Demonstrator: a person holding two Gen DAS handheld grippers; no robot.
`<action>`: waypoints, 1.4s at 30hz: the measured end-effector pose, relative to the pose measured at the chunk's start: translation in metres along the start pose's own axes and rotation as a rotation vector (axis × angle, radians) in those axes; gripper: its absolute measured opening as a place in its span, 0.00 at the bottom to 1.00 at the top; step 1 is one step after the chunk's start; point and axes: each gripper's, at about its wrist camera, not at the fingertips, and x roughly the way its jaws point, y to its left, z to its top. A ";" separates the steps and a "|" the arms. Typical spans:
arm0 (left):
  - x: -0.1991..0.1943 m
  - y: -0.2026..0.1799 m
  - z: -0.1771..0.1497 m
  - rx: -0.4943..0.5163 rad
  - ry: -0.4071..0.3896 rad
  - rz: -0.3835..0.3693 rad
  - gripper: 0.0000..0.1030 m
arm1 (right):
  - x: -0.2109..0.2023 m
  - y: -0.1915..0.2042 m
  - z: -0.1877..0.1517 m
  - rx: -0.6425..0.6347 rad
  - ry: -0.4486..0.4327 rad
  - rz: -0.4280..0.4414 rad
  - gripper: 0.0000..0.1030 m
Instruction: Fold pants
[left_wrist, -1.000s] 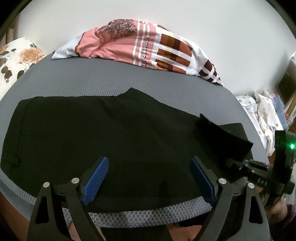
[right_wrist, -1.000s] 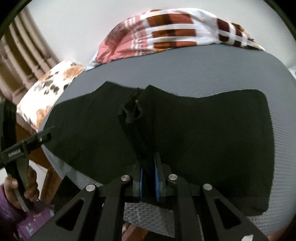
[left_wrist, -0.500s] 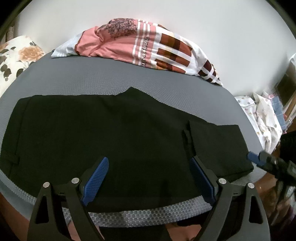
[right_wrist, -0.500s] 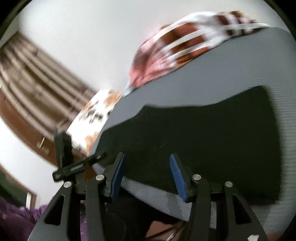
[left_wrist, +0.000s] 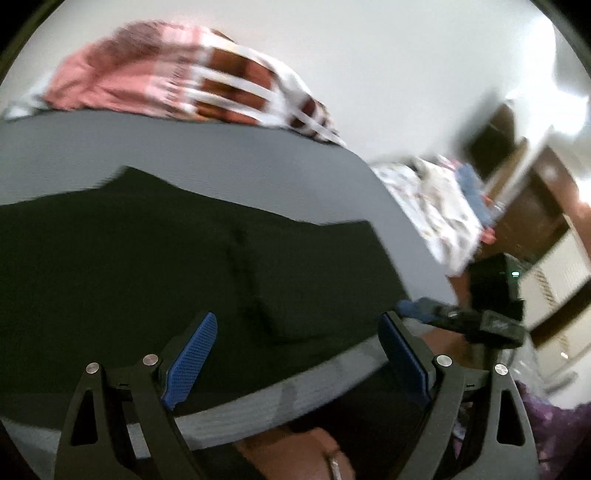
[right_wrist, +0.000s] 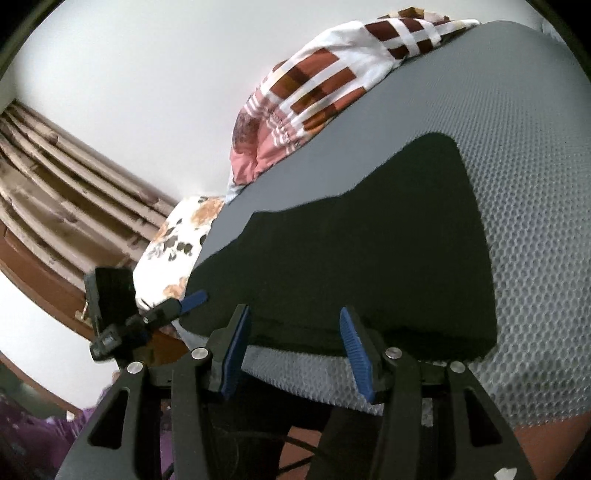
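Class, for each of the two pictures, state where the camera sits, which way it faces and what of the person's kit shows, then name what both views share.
Left wrist: sits on the left claw, facing down across the black pants on the grey mattress; the right claw shows at the right edge.
Right wrist: sits on the right claw, open and empty, facing across the pants toward the curtain; the left claw shows at the left.
Shared: pants, mattress, the patterned bedding.

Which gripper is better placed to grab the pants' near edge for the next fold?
Probably the left. Left gripper has its wide-open jaws over the pants, by the turned-over flap. Right gripper sits at the edge, jaws narrower.
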 end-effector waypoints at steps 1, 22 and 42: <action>0.009 -0.002 0.004 -0.001 0.024 -0.026 0.86 | 0.003 -0.002 -0.002 0.009 0.010 0.006 0.47; 0.074 0.003 0.003 0.025 0.204 0.113 0.11 | 0.005 -0.026 -0.008 0.103 -0.005 0.055 0.47; 0.080 0.001 0.011 0.000 0.234 0.122 0.36 | 0.011 -0.025 -0.012 0.094 0.000 0.035 0.47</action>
